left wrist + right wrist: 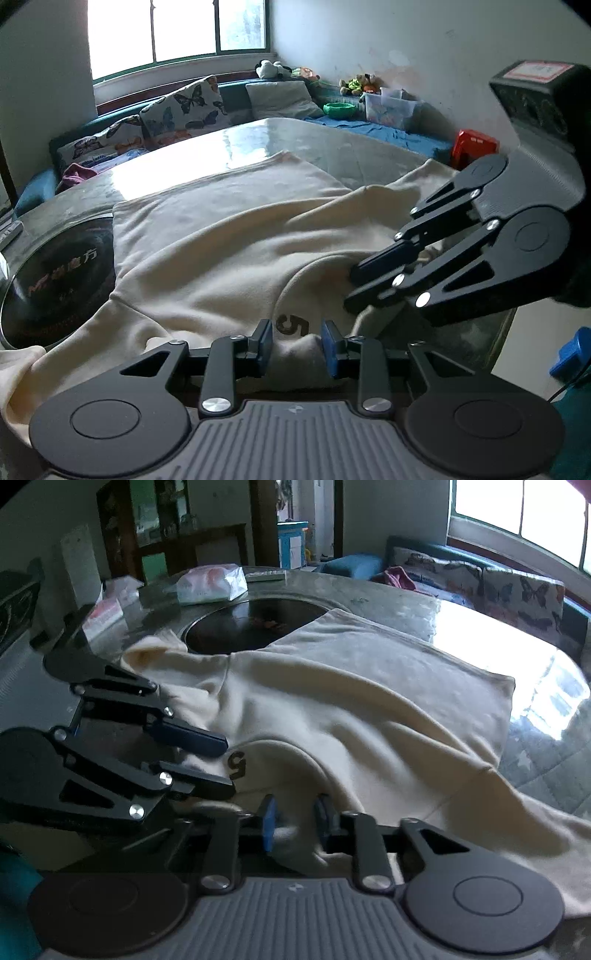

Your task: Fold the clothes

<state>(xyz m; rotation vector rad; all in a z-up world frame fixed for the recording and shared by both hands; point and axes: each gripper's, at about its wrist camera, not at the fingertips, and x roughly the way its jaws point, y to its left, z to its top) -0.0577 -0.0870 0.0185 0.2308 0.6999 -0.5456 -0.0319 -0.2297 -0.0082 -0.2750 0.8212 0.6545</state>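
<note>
1. left gripper (pixel 297 345) at the near collar edge of the cream sweatshirt (pixel 229 229); jaws partly apart with a fold of fabric bunched between them; whether the pads pinch it, cannot tell
2. right gripper (pixel 295 821) beside it at the same neckline; jaws at a narrow gap, cloth between; grip unclear
3. sweatshirt spread flat on the table (pixel 258 136), brown "5" (pixel 291 325) print just ahead of left fingers; one sleeve hangs off the near edge
4. round dark inset hotplate (pixel 255 624) partly covered by the garment; tissue pack (pixel 210 583) beyond it
</note>
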